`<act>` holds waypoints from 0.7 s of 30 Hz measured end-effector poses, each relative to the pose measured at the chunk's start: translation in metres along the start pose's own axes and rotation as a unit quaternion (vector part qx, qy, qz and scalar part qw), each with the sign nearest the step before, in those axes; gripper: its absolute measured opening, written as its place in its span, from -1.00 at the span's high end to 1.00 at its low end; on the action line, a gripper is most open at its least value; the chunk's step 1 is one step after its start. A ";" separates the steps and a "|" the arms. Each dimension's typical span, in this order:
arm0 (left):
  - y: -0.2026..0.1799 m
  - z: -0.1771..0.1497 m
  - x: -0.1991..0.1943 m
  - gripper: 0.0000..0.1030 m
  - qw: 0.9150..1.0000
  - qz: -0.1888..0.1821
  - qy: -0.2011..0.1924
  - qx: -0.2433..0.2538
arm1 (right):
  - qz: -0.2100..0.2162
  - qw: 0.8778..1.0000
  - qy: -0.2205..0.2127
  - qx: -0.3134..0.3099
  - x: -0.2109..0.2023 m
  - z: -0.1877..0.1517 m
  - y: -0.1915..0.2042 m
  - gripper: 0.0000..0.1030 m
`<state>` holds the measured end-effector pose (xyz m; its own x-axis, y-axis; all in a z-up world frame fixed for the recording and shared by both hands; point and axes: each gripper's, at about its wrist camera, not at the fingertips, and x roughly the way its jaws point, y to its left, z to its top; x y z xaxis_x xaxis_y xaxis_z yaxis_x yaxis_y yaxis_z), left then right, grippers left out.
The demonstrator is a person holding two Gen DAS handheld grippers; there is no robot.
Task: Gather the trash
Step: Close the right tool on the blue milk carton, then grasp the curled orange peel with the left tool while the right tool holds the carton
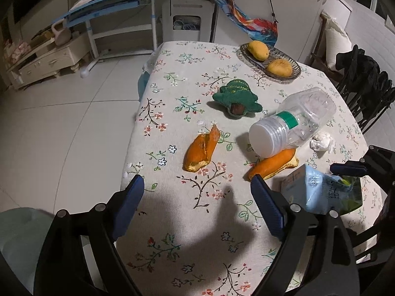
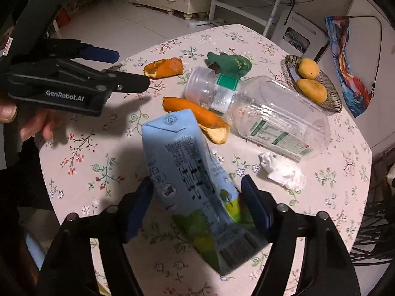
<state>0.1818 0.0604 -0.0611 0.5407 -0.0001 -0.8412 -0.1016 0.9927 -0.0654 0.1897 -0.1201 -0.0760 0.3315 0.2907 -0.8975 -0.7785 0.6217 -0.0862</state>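
Right tool (image 2: 195,197): jaws partly closed around a blue carton (image 2: 190,172), both pads against its sides, the carton tilted and its base near the camera. Left tool (image 1: 197,197): jaws wide apart, nothing between them, hovering over the near edge of the bench (image 1: 172,246); a hand (image 2: 29,120) showed beneath it in the right view. Bench: covered in a floral cloth. Peel (image 1: 202,149): orange, lying alone just beyond the left tool. Second peel (image 1: 271,164): orange, lying partly under the neck of the bottle. Bottle (image 1: 293,120): clear plastic, on its side, white cap toward the camera, green label. Tissue (image 1: 322,141): white, crumpled, just beside the bottle's base. Toy (image 1: 237,96): green, knitted, farther back, near the bottle's cap end in the right view. Basket (image 1: 271,60): at the far edge, holding two mangoes (image 1: 258,50).
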 end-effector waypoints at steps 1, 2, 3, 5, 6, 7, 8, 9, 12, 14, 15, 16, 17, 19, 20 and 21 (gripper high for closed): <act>0.001 0.000 0.000 -0.64 1.000 -0.001 0.000 -0.001 | 0.003 1.000 0.001 0.012 -0.002 -0.002 -0.003 -0.36; 0.001 0.000 0.000 -0.64 1.000 -0.003 -0.001 -0.004 | 0.003 1.000 0.002 0.024 -0.004 -0.006 -0.005 -0.33; 0.001 0.001 0.001 -0.64 1.000 -0.004 0.000 -0.004 | 0.003 0.999 0.003 0.035 -0.006 -0.009 -0.008 -0.32; -0.001 0.003 0.003 -0.64 1.000 -0.003 -0.001 0.001 | 0.004 0.998 0.001 0.058 -0.010 -0.014 -0.013 -0.24; -0.002 0.005 0.004 -0.64 1.000 -0.001 -0.002 0.003 | 0.012 0.994 -0.011 0.111 -0.018 -0.029 -0.025 -0.23; -0.003 0.006 0.006 -0.64 1.000 0.001 -0.002 0.005 | 0.012 0.994 -0.011 0.111 -0.018 -0.029 -0.025 -0.21; -0.004 0.008 0.006 -0.64 1.000 0.003 -0.003 0.006 | 0.017 0.990 -0.020 0.139 -0.021 -0.037 -0.032 -0.21; -0.005 0.009 0.009 -0.64 1.000 0.008 -0.004 0.007 | 0.026 0.985 -0.031 0.170 -0.024 -0.047 -0.039 -0.21; -0.006 0.014 0.013 -0.64 1.000 0.015 -0.003 0.006 | 0.030 0.976 -0.043 0.213 -0.030 -0.060 -0.050 -0.20; -0.006 0.017 0.015 -0.64 1.000 0.020 -0.004 0.006 | 0.026 0.977 -0.042 0.209 -0.029 -0.062 -0.049 -0.20; -0.007 0.018 0.016 -0.64 1.000 0.022 -0.005 0.007 | 0.024 0.978 -0.043 0.205 -0.029 -0.061 -0.047 -0.20; -0.008 0.019 0.018 -0.64 1.000 0.025 -0.006 0.009 | 0.022 0.978 -0.043 0.203 -0.029 -0.061 -0.046 -0.20; -0.008 0.020 0.019 -0.64 1.000 0.028 -0.007 0.011 | 0.019 0.979 -0.043 0.199 -0.028 -0.060 -0.044 -0.20; -0.010 0.021 0.022 -0.64 0.999 0.035 -0.005 0.017 | 0.012 0.981 -0.040 0.190 -0.026 -0.058 -0.041 -0.21; -0.012 0.021 0.024 -0.64 0.999 0.037 -0.004 0.020 | 0.008 0.982 -0.039 0.184 -0.025 -0.057 -0.040 -0.21; -0.012 0.022 0.026 -0.64 0.999 0.038 -0.004 0.021 | 0.005 0.983 -0.038 0.179 -0.024 -0.055 -0.038 -0.21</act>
<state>0.2153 0.0509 -0.0700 0.5391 0.0754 -0.8388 -0.1064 0.9941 0.0209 0.1820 -0.1906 -0.0749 0.3744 0.3423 -0.8618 -0.5491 0.8308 0.0914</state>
